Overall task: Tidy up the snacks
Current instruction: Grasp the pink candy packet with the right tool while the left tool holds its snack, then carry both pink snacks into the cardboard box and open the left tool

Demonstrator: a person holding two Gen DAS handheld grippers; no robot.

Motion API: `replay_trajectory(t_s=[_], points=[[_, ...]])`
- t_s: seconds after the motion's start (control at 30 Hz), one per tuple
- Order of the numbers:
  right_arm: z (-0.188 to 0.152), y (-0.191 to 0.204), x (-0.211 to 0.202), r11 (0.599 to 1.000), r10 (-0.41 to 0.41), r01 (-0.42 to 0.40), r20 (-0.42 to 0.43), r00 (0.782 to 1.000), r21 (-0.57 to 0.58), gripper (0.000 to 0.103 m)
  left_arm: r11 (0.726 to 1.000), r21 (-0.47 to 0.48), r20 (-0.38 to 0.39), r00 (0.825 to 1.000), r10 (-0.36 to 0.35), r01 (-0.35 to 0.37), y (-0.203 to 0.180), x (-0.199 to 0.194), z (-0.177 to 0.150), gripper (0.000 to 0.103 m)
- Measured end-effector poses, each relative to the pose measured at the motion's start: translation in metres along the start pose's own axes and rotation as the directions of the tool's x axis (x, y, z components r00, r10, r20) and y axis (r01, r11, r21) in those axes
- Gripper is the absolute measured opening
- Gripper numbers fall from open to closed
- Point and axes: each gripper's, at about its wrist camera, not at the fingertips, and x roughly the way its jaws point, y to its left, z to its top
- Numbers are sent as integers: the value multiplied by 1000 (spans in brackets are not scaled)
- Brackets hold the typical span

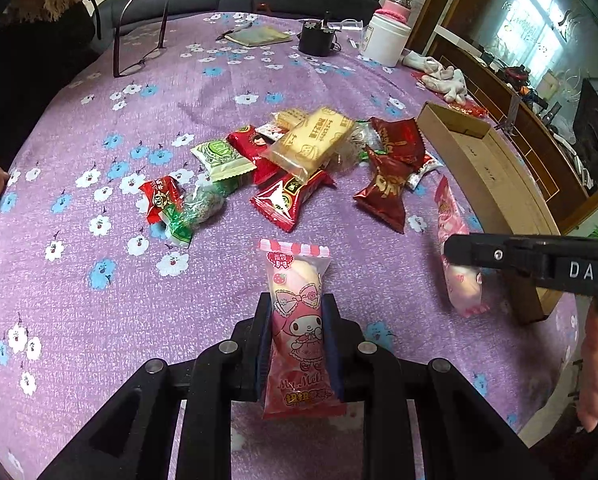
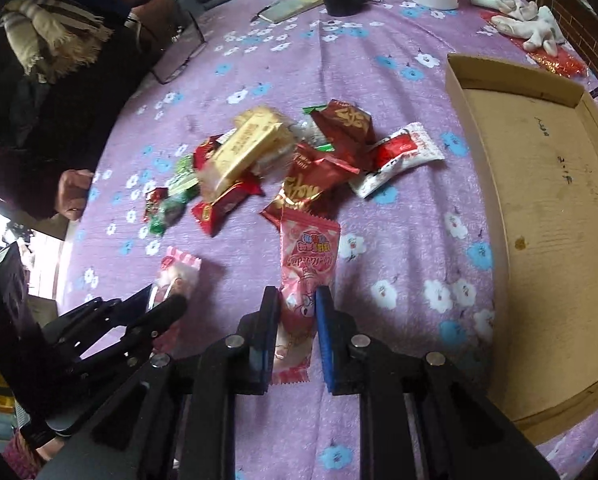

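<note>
My left gripper point(image 1: 297, 304) is shut on a pink cartoon-printed snack packet point(image 1: 297, 320), held upright just above the purple flowered cloth. In the right wrist view the same gripper point(image 2: 161, 298) shows at the lower left with that packet point(image 2: 179, 272). My right gripper point(image 2: 297, 298) is shut on a second pink packet point(image 2: 305, 264); in the left wrist view this packet point(image 1: 457, 248) hangs blurred from the right gripper's black fingers point(image 1: 475, 252). A heap of snacks point(image 1: 299, 152) lies mid-table: red, green and dark-red packets with a yellow biscuit pack point(image 2: 245, 148) on top.
An open, shallow cardboard box point(image 2: 539, 220) lies at the right of the table. Farther back are glasses point(image 1: 139, 40), a notebook with pen point(image 1: 255, 35), a black pot point(image 1: 317, 38), a white tub point(image 1: 387, 40) and white gloves point(image 2: 531, 26). A person's hand point(image 2: 73, 194) rests at the left edge.
</note>
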Motion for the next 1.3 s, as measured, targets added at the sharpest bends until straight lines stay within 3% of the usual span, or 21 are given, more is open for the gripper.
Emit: replay_trajectory(t_s=[0.67,0.97,1.3], points=[[-9,-55,-51,994,86,-91,85,993,57,18,999,54,38,999,-1,-1,-64,-20,17,23],[-17,-116,-76,985,61,-81,126,990,154,18,987,148,27,998,-58,53,-131,-11,39,23],[-35,-185,-95,961,7,-45,140,990,271,18,956,252,-20,988,-151,151,-213,10,51,23]])
